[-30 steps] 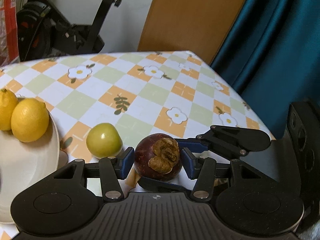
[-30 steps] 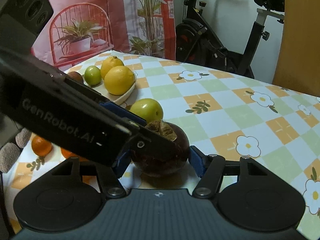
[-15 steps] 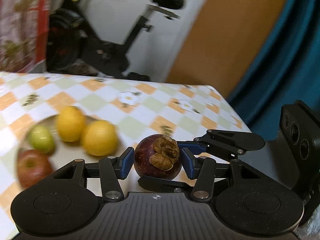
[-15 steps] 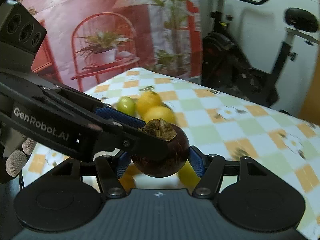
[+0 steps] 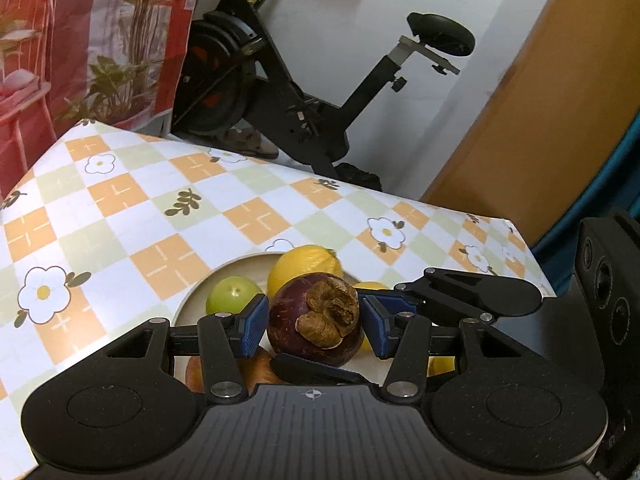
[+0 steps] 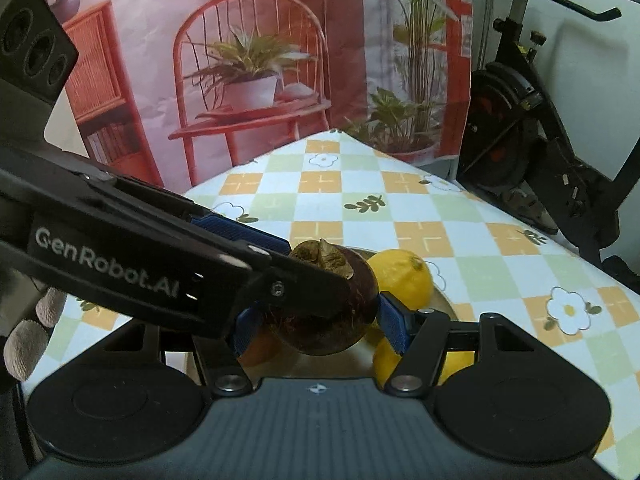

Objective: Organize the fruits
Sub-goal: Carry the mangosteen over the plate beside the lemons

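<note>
Both grippers grip one mangosteen (image 5: 316,320) at the same time. The left gripper (image 5: 314,326) is about half open, its blue pads (image 5: 252,326) pressing the fruit on both sides. The right gripper (image 6: 320,320) crosses it (its jaws a little wider) and its pads also touch the fruit. The mangosteen hangs over the plate (image 5: 224,272), above the lemons (image 6: 402,278) and a green fruit (image 5: 234,294).

The one readable text is "GenRobot.AI", in pale grey letters on the black side of the left tool (image 6: 256,280), seen from the right wrist view as it crosses the picture from the left. In the left wrist view, no lettering, label or number can be read.
</note>
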`<action>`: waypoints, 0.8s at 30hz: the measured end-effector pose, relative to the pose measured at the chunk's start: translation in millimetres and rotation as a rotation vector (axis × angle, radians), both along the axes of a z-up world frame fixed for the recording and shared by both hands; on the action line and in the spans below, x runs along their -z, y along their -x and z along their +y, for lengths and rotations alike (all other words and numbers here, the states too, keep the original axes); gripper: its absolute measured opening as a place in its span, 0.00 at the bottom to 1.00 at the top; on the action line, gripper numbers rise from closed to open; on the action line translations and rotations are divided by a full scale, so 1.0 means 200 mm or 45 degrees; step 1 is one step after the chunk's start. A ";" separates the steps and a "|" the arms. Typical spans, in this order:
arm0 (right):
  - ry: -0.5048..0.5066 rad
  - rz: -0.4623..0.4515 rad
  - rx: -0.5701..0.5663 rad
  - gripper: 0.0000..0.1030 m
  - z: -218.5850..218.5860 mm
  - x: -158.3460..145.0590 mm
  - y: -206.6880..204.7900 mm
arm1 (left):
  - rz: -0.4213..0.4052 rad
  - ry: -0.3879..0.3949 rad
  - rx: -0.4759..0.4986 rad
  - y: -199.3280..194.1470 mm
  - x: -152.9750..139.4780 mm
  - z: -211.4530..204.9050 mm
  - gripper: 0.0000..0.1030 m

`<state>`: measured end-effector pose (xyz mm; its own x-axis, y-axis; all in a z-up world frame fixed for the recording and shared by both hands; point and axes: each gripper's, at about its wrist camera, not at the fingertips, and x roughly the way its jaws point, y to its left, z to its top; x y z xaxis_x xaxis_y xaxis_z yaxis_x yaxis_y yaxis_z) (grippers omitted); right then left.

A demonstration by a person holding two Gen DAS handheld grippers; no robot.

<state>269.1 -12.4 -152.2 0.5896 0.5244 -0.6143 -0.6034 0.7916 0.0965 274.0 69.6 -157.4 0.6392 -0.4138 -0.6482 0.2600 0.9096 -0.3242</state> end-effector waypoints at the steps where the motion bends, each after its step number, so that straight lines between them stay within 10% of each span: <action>1: -0.001 0.008 0.006 0.63 0.01 0.01 -0.01 | 0.001 0.007 0.000 -0.01 0.00 0.00 0.52; 24: 0.096 -0.042 0.016 0.62 0.04 0.06 0.00 | 0.012 -0.055 0.027 0.02 0.09 -0.01 0.53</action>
